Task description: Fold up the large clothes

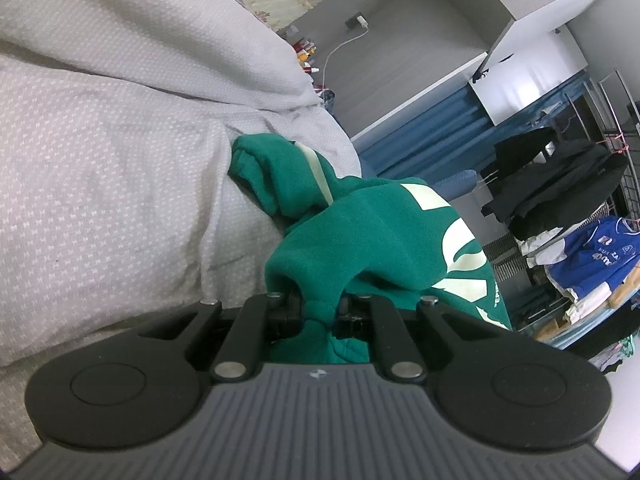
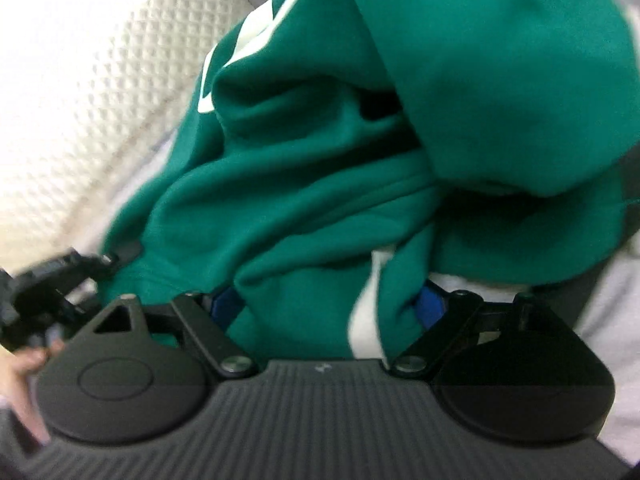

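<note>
Green fleece, the sweatshirt, lies bunched on the grey bedspread near the bed's edge, one fold clenched in your left gripper. Your right gripper stands wide with cloth between its jaws but not pinched. Settle it onto a single hem edge before you squeeze, then draw both hands apart to flatten the body.
</note>
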A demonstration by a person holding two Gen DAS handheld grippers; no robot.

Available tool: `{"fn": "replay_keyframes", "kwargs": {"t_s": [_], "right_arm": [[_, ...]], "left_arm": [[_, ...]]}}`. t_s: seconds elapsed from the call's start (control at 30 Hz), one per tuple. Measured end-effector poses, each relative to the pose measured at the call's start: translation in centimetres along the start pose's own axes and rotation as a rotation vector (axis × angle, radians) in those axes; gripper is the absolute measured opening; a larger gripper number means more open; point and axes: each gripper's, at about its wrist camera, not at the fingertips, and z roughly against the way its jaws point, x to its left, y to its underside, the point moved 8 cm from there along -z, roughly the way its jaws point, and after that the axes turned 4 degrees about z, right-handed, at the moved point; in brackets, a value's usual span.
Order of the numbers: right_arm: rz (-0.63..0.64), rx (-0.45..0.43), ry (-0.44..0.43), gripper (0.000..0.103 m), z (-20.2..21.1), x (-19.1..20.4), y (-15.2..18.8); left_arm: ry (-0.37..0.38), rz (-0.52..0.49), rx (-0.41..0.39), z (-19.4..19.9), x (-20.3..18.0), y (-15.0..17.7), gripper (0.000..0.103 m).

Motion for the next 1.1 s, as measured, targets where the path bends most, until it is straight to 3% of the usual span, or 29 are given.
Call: {"fn": "replay_keyframes", "kwargs": {"t_s": [0.2,0.27,0.33,0.43,0.5,0.53,0.8,0.9,0.97,1.1], "right_arm": [[-0.098,-0.116,-0.337,0.088,3.9,2.9,-2.6],[-0.102,-0.097,-0.353,0.088,3.8,3.2,-2.7],[-0.092,-0.039,-0.329,0.086,2.8,2.9,-2.0],[-0.037,0.057,-0.209,0.071,0.1,2.6,-0.9],[-0.011,0.092,-0.102,0.032,-1.1,2.6,-0.7],[0.020,0.102,-0.053,0.028,-1.2,2.9,-1.0],[0.571,0.174,0.119,0.020,3.9,10.5,-5.1],[0.754,0.203,0.179,0.019,5.0,11.5,-5.2],[0.772,0.196,0.165,0.019,5.9,11.6,-4.8],[0.599,0.166,0.094,0.018,7.1,11.4,-6.5]], "left_arm": [[0.025,0.058,-0.030,0.8,0.7,-0.8,0.012],[0.034,0.077,-0.033,0.9,1.1,-1.1,0.012],[0.029,0.088,-0.027,0.7,1.4,-1.2,0.012],[0.014,0.077,-0.017,0.4,1.6,-1.1,0.012],[0.001,0.057,-0.019,0.6,1.4,-1.1,0.012],[-0.005,0.049,-0.020,0.6,1.3,-1.1,0.012],[0.038,-0.059,-0.077,3.0,-1.8,-0.8,0.012],[0.029,-0.082,-0.079,3.2,-2.3,-0.8,0.012],[0.018,-0.090,-0.089,3.2,-2.5,-0.7,0.012],[0.037,-0.075,-0.101,3.9,-3.0,-0.5,0.012]]}}
